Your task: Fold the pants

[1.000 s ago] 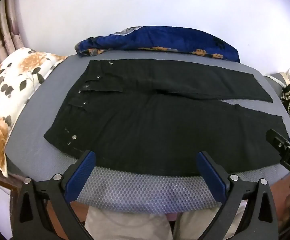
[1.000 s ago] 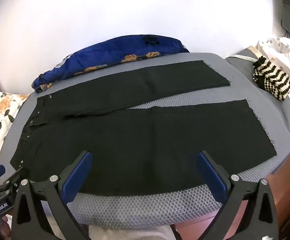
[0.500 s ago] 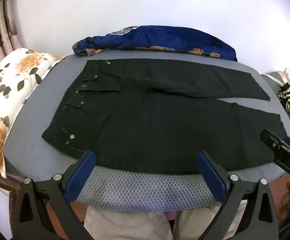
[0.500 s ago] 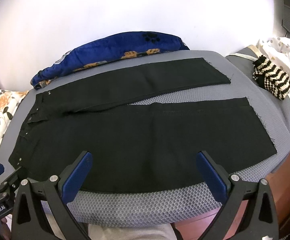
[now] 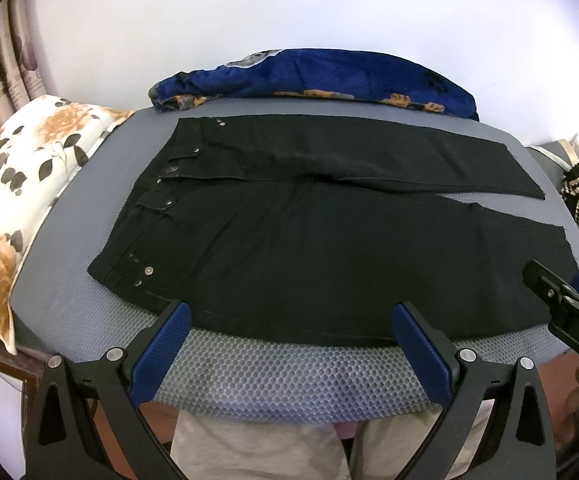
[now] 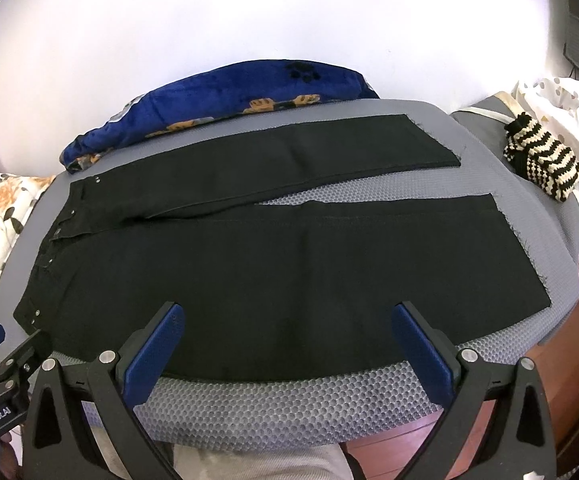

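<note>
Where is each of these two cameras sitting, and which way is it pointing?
Left wrist: rides the open left gripper near the waistband end, facing across the black pants to the wall; the right gripper and the person's legs show.
Right wrist: rides the open right gripper nearer the pant legs; the left gripper shows.
Shared: pants, blue blanket, striped knit.

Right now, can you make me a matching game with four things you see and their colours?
Things:
1. pants
2. blanket
3. pillow
4. knitted thing

Colours:
A. black and cream stripes
B. white with orange flowers
C. all black
D. dark blue with orange patches

Pairs: 1-C, 2-D, 3-B, 4-A
</note>
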Tool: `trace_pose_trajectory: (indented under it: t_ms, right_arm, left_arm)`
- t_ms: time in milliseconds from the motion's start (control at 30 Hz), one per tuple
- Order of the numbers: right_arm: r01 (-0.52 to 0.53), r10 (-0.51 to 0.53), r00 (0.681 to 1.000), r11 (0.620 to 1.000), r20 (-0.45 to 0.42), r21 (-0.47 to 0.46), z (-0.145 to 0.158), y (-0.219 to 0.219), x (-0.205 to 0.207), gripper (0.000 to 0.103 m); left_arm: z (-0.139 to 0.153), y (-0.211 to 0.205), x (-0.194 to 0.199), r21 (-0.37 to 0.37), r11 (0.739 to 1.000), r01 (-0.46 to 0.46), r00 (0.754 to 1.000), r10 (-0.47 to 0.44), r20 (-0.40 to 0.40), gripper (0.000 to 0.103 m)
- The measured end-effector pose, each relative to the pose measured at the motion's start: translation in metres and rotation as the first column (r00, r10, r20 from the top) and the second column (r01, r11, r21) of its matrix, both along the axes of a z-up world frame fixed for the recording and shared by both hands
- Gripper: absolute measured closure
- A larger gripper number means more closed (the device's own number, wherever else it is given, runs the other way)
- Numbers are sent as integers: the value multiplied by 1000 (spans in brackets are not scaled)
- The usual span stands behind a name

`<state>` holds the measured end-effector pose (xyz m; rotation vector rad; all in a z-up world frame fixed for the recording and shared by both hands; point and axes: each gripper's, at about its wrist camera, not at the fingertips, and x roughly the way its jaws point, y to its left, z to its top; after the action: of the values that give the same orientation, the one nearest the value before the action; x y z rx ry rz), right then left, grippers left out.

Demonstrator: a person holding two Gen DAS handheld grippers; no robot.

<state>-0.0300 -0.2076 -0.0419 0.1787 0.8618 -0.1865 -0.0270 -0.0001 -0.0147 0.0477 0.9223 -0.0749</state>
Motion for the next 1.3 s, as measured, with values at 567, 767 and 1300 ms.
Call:
trace_pose_trajectory:
  t_ms: [567,767,1300]
  right_arm:
    - [-29,29,1000,1000,-1,-12,1,7,-1,0]
    - [-28,28,1000,1000,-14,-7,-1,8,3,0]
    - [-39,38,999,999,-22,-23,-1,12,12,0]
  left_arm:
    - [-10,9,8,2,999,-40,998,40,-42,3]
    - [-12,9,11,3,999,-42,998,42,-53,3]
    - [-18,10,21,-2,999,-46,996,45,-80,3]
